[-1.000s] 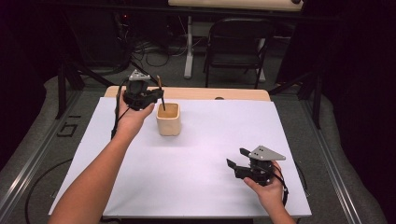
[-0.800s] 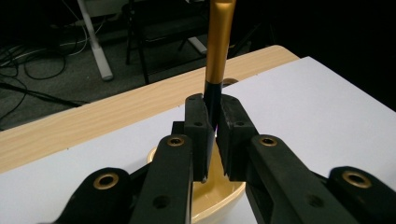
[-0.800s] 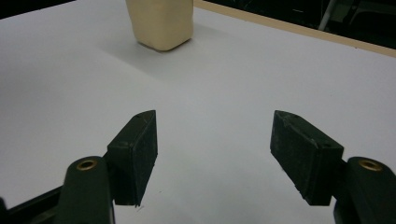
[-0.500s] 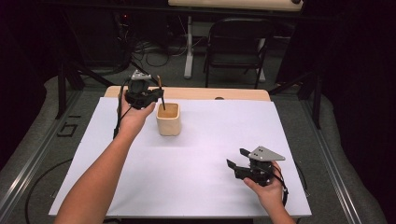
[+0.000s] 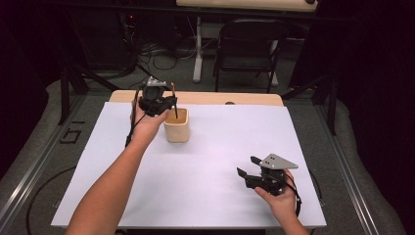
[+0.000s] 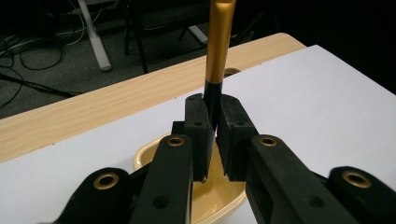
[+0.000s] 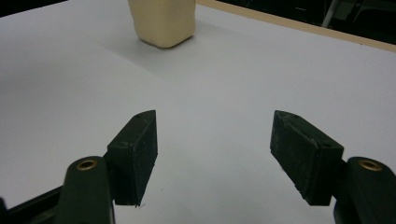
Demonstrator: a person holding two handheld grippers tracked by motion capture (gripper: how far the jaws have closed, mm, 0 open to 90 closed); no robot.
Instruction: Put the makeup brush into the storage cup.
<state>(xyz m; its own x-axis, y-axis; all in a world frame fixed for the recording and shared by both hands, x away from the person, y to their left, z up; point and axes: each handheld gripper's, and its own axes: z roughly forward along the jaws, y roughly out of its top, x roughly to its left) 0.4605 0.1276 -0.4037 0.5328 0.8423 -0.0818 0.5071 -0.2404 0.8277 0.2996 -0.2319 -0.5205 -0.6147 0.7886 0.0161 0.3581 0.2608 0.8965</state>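
Above the beige cup [image 5: 176, 125], the left gripper [image 5: 169, 103] holds a slim stick-like tool [image 6: 218, 51], black where it is gripped and gold beyond, its fingers [image 6: 196, 130] pinched tight on the black section. Seen from the high view, the person's left forearm [image 5: 110, 188] runs from the near edge of the desk [image 5: 215, 147] up toward the cup, fully stretched, the hand wrapped round the gripper body just left of the cup and raised off the white sheet. The dark lower end of the tool slants down over the cup's mouth; whether its tip touches the inside cannot be told. In the left gripper view the cup's rim [image 6: 144, 156] lies directly below the closed fingers, with the gold shaft rising past them toward the wooden far edge of the desk.

Well apart from the cup, toward the near right corner of the white sheet, the right gripper [image 5: 249, 169] sits low in the person's right hand [image 5: 279, 200], its grey three-cornered plate on top and its tips aimed left and away, back toward the cup. Its fingers [image 7: 135, 149] stand wide apart with bare white sheet between them, holding nothing. In the right gripper view the cup [image 7: 163, 21] stands upright far ahead of the open fingers, on the white sheet. The wrist is bent slightly, the forearm entering from the bottom edge.
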